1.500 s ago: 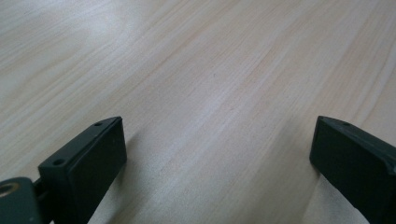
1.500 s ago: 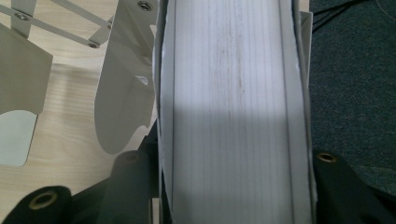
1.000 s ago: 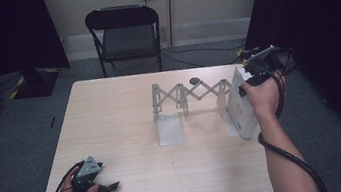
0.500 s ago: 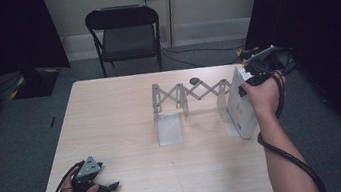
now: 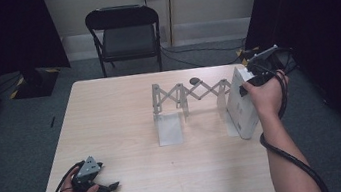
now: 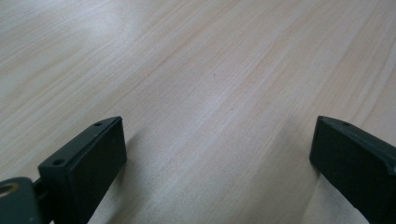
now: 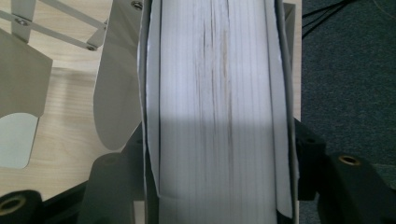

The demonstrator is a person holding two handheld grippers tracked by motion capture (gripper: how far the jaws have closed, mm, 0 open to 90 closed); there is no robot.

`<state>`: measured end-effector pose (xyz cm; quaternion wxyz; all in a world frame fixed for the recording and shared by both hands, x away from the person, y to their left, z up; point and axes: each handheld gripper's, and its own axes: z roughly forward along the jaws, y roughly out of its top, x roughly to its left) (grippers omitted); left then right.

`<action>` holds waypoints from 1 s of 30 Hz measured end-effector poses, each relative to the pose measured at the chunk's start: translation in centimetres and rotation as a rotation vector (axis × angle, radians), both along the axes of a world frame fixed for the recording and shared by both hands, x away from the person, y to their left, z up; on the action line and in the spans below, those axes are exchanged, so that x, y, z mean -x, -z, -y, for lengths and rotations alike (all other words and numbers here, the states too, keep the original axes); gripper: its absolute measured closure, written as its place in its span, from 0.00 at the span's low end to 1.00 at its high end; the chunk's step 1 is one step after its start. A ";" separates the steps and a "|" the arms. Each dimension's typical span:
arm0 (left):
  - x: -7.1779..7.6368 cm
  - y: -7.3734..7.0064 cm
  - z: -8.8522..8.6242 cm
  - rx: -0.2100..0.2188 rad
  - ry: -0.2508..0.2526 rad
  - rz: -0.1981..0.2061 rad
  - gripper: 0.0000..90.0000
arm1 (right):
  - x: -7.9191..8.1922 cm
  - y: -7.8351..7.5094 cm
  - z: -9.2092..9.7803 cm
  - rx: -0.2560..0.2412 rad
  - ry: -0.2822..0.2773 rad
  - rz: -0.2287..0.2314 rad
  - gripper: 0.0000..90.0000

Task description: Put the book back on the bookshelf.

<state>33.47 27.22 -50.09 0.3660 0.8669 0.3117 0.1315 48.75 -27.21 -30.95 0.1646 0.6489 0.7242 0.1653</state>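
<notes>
White book (image 7: 215,107) in right tongs (image 7: 217,172)

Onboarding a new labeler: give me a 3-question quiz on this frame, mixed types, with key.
1. True or false: the right gripper has its jaws closed on the white book.
2. Multiple choice: where does the left gripper sit? A) on the folding chair B) low over the wooden table near its front left corner C) on the expanding metal rack
3. Fill in: the left gripper's jaws stand ____ with bare table between them.

Key
1. True: the right gripper view shows a jaw against each cover, page edges between.
2. B
3. open
</notes>
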 end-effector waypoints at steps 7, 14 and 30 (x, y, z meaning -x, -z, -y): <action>0.0 0.0 0.0 0.000 0.000 0.000 0.04 | 0.3 -0.1 0.2 -0.033 -0.010 0.003 0.40; 0.0 0.0 0.0 0.000 -0.001 0.000 0.04 | 0.7 -0.5 0.2 -0.028 -0.016 0.020 0.36; 0.0 0.0 0.0 0.000 -0.001 0.001 0.04 | 1.7 -0.7 0.4 -0.033 -0.015 0.047 0.28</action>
